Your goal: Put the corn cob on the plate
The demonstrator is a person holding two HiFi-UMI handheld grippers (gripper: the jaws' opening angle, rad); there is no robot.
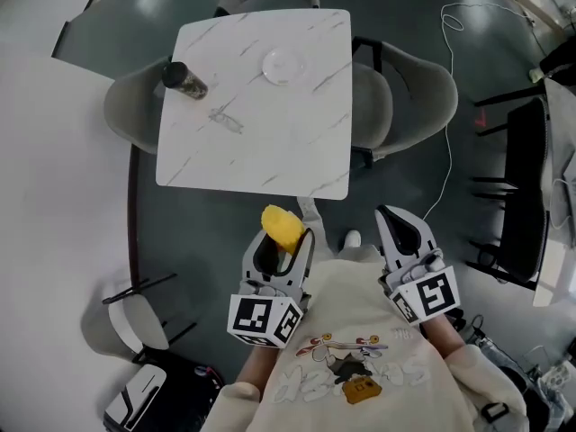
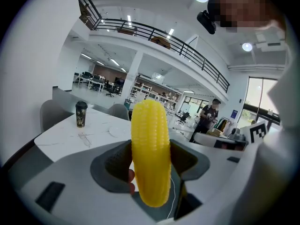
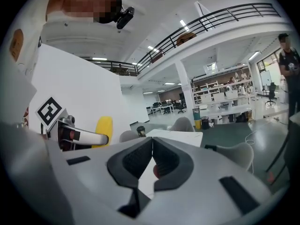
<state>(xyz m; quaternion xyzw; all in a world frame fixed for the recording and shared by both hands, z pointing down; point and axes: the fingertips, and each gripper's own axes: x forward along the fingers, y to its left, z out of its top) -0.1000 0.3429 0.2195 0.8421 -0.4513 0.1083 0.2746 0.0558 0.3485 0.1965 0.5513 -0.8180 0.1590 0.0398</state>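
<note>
Left tool [image 1: 288, 239]: clamped on the yellow corn cob [image 2: 150, 156], whose ends stick out past both jaws; held in the air just short of the surface's near edge.
Right tool [image 3: 152, 159]: jaws pressed together with nothing between them.
Plate [image 1: 283, 65]: white, on the far part of the marble-patterned surface [image 1: 270, 156], well apart from the cob.
Cup [image 1: 184, 80]: dark, lidded, at the far left corner; label too small to read.
Writing: black-and-white square markers on each cube [image 1: 264, 319]; shirt print [image 1: 346, 367] lettering illegible.

marble table [image 1: 261, 156]; dark cup [image 1: 184, 80] upright; grey chair [image 1: 416, 86]; white cable [image 1: 448, 142]
</note>
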